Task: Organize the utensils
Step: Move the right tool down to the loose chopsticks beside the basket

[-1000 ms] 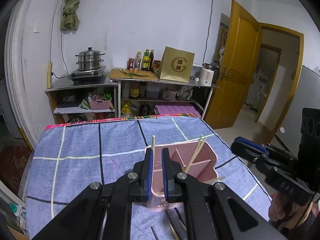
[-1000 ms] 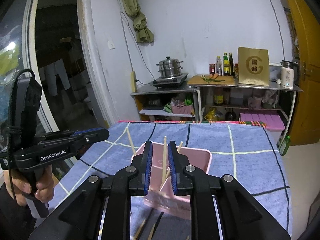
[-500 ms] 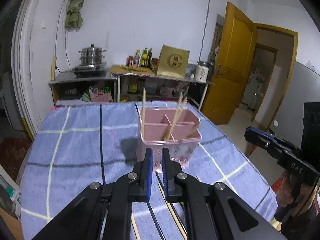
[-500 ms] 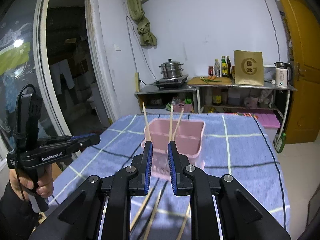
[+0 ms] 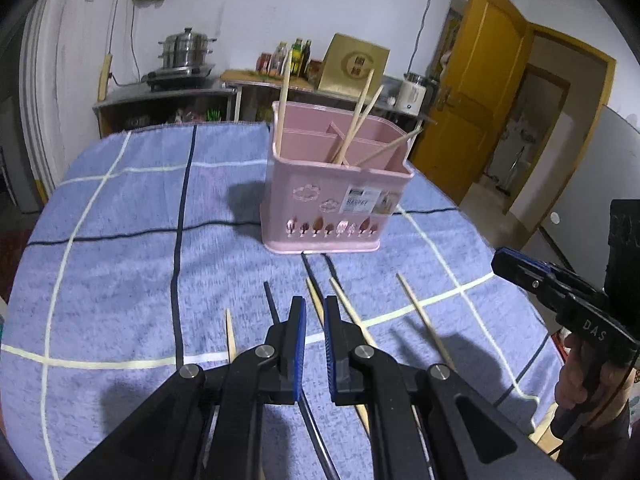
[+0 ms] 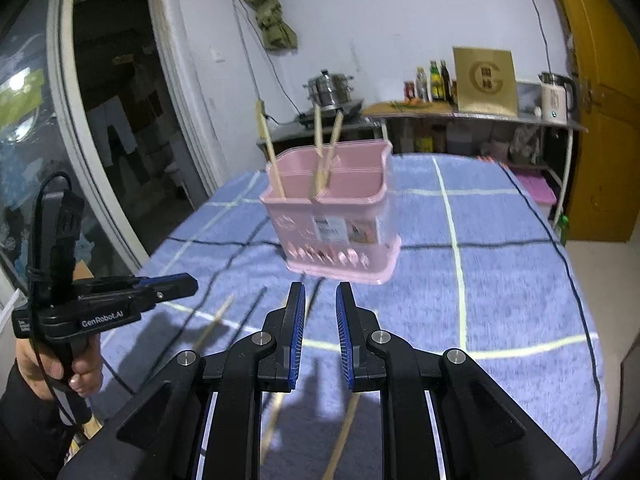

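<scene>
Pink utensil holder [image 5: 338,184] upright mid-cloth, now farther from both cameras than a second ago. Loose chopsticks [image 5: 424,320] newly exposed below. Left gripper [image 5: 315,312] nearly closed, empty; right gripper [image 6: 320,300] narrowly parted, empty.

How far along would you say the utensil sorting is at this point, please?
Partly done. Several wooden chopsticks already stand in the pink holder. Neither the left tool nor the right tool holds anything. Left to sort: wooden chopsticks and black chopsticks lying on the blue cloth.
</scene>
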